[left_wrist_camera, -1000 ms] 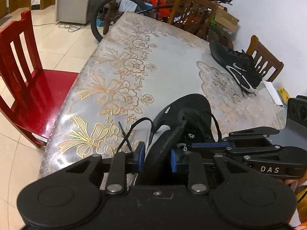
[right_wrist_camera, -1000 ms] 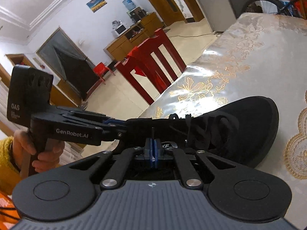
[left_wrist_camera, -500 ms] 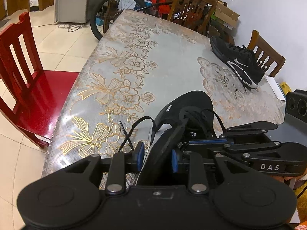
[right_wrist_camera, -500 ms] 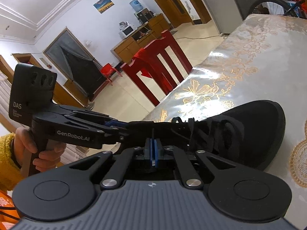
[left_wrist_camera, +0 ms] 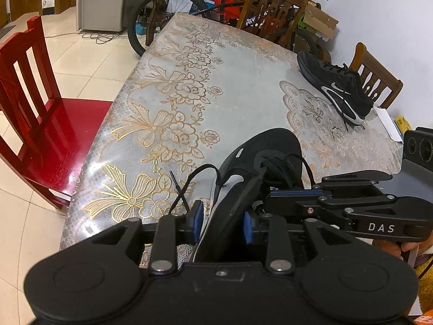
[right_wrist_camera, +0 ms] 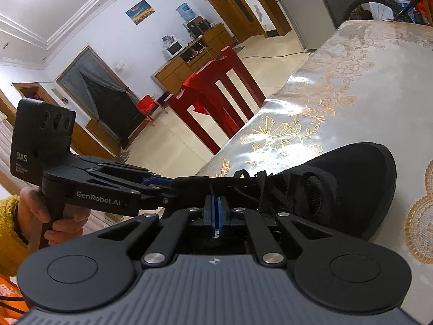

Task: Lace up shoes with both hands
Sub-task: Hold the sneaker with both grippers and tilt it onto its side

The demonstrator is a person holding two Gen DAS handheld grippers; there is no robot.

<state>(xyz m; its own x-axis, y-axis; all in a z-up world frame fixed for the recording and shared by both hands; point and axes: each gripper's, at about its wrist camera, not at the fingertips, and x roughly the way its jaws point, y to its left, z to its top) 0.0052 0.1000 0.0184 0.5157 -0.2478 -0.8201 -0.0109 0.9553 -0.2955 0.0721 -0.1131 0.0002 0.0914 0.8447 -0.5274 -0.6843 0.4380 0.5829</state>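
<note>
L wrist view: the left gripper (left_wrist_camera: 221, 221) sits low at the near edge of the table (left_wrist_camera: 243, 100), its 2 blue pads spread apart w/ the heel collar of the black shoe (left_wrist_camera: 259, 159) standing between them. Whether the pads actually press the collar can't be told; there's a visible gap on the L pad side. The shoe lies on the floral tablecloth near the front edge, toe pointing away. A loose lace (left_wrist_camera: 189, 181) loops out to the shoe's L side, its tip resting on the cloth. The right gripper (left_wrist_camera: 273, 197) comes in from the R, fingers reaching across to the shoe's tongue area. A 2nd black shoe (left_wrist_camera: 338, 89) w/ white swoosh sits well apart at the far R edge. Red chair (left_wrist_camera: 35, 124) stands L of the table.

R wrist view: the right gripper (right_wrist_camera: 215, 216) has its blue pads pressed together, a thin dark lace strand rising from between them. The shoe (right_wrist_camera: 338, 187) lies just ahead and R, toe to the R. The left gripper (right_wrist_camera: 162, 182) enters from the L, held by a hand (right_wrist_camera: 46, 216) in a yellow sleeve, tips at the shoe's heel end.
</note>
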